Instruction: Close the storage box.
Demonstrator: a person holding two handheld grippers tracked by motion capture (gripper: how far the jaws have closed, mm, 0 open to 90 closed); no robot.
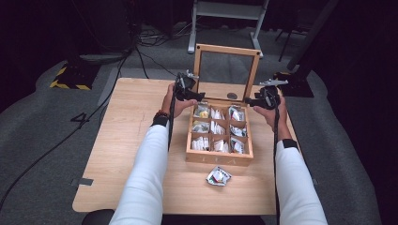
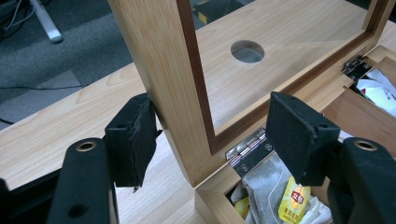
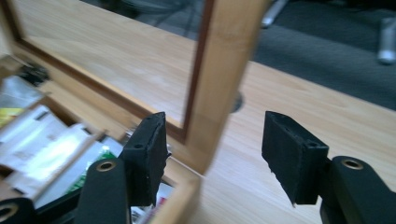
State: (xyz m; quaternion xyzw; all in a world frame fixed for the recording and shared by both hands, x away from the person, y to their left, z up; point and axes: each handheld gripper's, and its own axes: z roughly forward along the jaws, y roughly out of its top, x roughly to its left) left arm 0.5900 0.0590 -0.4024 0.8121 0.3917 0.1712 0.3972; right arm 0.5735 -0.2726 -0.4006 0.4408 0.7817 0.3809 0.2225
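- We see the left gripper (image 2: 212, 135) with its jaws spread around the left post of the upright lid (image 1: 227, 72); one pad (image 2: 135, 140) lies against the post's outer face, the other stands clear on the inner side, so nothing is pinched.
- The right gripper (image 3: 215, 154) is spread too, straddling the lid's right post; its pad (image 3: 149, 149) sits near the inner edge, and the far pad is well apart from the wood.
- The wooden box (image 1: 218, 159) lies between our two grippers and just below them, its lid standing open at the back on metal hinges (image 2: 247, 151).
- Its compartments hold tea bags (image 1: 217, 127); a yellow-tagged one (image 2: 295, 198) sits just under the left gripper's inner jaw.
- A loose packet (image 1: 218, 176) lies on the table (image 1: 126, 140), nearer to us than the box and well apart from both grippers.
- Seen through the lid's pane, a round hole (image 2: 247, 51) shows in the table beyond the left gripper.
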